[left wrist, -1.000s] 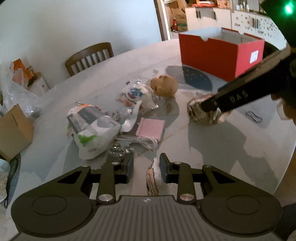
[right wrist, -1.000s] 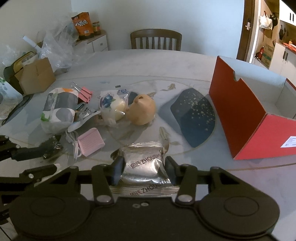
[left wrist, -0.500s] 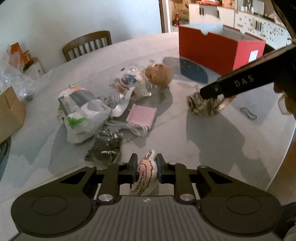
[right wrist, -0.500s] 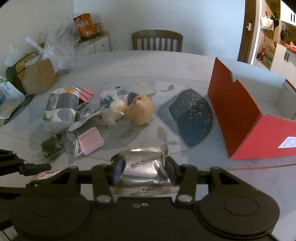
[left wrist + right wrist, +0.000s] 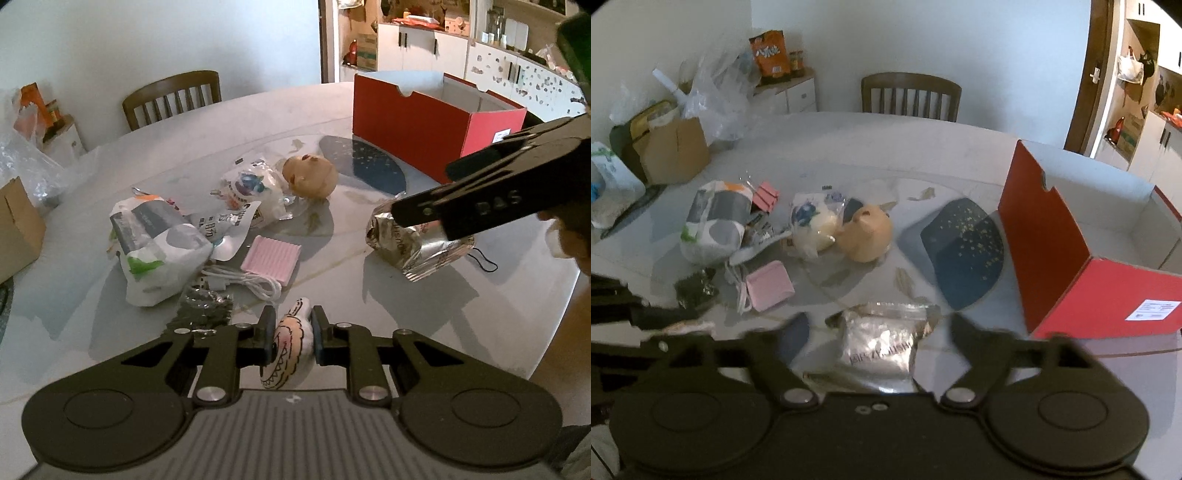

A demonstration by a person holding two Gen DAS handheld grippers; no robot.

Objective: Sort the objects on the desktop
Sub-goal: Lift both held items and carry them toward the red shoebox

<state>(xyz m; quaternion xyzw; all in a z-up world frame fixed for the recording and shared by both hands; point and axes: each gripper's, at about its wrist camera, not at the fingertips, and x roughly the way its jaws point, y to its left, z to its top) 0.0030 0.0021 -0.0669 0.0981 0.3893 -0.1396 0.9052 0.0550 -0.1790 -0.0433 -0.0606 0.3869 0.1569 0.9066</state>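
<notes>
Right wrist view shows the red box (image 5: pixel 1071 236) apparently empty, so sorting looks barely begun; left of it most clutter waits. The right gripper (image 5: pixel 877 332), fingers spread, frames a silver packet (image 5: pixel 881 350) before the box, while the left gripper (image 5: pixel 293 332) pinches a small plush toy (image 5: pixel 286 350).

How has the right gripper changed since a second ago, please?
Yes: the right gripper has opened, its fingers now apart from the foil packet, with the red box as reference.
</notes>
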